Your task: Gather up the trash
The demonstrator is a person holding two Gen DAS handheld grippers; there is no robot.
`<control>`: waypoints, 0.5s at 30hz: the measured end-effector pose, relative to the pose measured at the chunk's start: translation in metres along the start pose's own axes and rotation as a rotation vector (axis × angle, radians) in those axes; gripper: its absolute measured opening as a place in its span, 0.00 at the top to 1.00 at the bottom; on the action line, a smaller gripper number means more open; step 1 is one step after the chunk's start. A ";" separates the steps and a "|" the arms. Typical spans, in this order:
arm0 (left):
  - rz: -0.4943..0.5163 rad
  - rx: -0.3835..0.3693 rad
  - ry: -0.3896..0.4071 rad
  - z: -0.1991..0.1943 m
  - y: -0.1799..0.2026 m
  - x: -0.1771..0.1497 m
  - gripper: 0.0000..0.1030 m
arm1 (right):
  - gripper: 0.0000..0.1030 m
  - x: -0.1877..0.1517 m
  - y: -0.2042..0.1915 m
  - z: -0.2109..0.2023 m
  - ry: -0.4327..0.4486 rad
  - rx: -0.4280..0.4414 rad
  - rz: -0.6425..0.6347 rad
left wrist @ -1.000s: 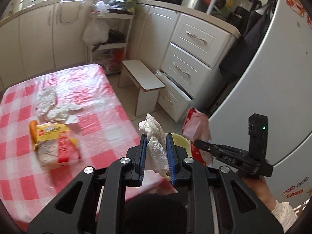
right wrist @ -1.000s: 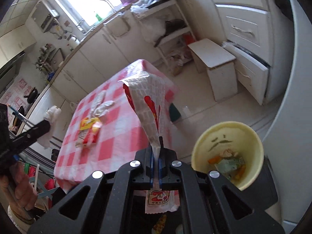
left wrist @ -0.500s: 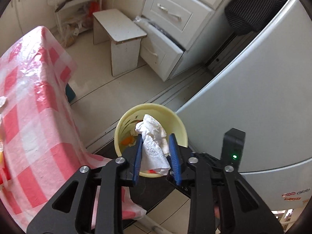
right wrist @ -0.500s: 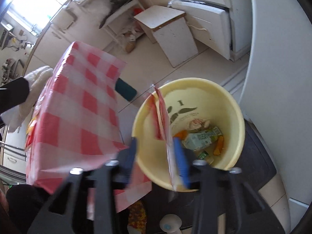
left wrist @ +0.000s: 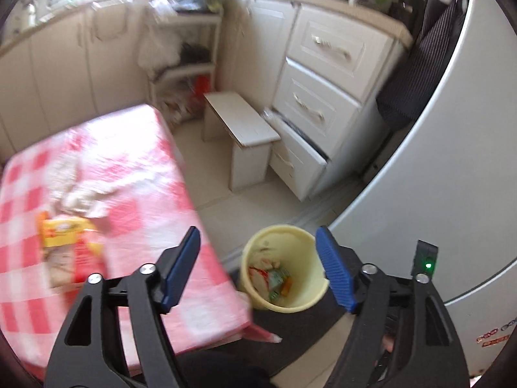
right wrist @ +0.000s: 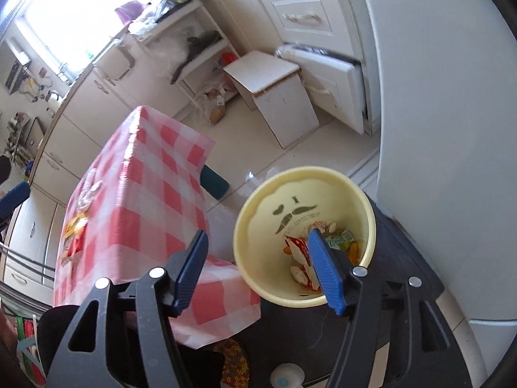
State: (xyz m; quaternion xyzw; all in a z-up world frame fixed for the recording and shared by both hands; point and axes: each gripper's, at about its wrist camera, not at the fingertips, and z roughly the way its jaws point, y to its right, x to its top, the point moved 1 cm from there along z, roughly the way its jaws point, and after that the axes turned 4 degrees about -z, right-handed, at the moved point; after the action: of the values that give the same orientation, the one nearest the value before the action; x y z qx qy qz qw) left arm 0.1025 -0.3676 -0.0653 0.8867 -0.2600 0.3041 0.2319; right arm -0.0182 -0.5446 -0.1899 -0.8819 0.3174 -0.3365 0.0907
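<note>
A pale yellow bin [left wrist: 292,294] [right wrist: 258,220] stands on the floor beside the table and holds several pieces of trash, among them a red-and-white wrapper [right wrist: 299,247]. My left gripper [left wrist: 258,252] hovers above the table's edge and the bin; its jaws are opening and nothing is between them. My right gripper [right wrist: 257,249] hangs over the bin's rim, jaws opening, also empty. On the red checked tablecloth [left wrist: 142,174] [right wrist: 145,194] lie crumpled white tissues [left wrist: 80,190] and a yellow-and-red package [left wrist: 64,229] [right wrist: 76,226].
A white stool [left wrist: 242,135] [right wrist: 278,93] stands on the floor beyond the bin. A drawer unit [left wrist: 323,97] has its bottom drawer ajar. A large white fridge [left wrist: 452,194] [right wrist: 446,129] rises at the right. A dark mat [right wrist: 404,245] lies under the bin.
The left gripper let go of the white tissue over the bin and swung back toward the table. The right gripper released the red-and-white wrapper, which now lies in the bin.
</note>
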 end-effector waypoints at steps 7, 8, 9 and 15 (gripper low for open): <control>-0.058 0.154 0.192 -0.109 -0.064 -0.019 0.11 | 0.24 0.010 -0.092 -0.068 0.181 0.036 -0.181; -0.072 0.178 0.207 -0.121 -0.074 -0.023 0.10 | 0.21 0.009 -0.108 -0.076 0.201 0.046 -0.214; -0.086 0.200 0.218 -0.129 -0.081 -0.026 0.10 | 0.19 0.008 -0.125 -0.084 0.223 0.057 -0.250; -0.211 0.275 0.295 -0.189 -0.143 -0.046 0.09 | 0.14 -0.004 -0.202 -0.118 0.298 0.138 -0.396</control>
State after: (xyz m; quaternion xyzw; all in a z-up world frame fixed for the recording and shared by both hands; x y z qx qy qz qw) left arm 0.0783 -0.1367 0.0022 0.8781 -0.0852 0.4372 0.1748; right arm 0.0035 -0.3778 -0.0273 -0.8594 0.1245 -0.4947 0.0353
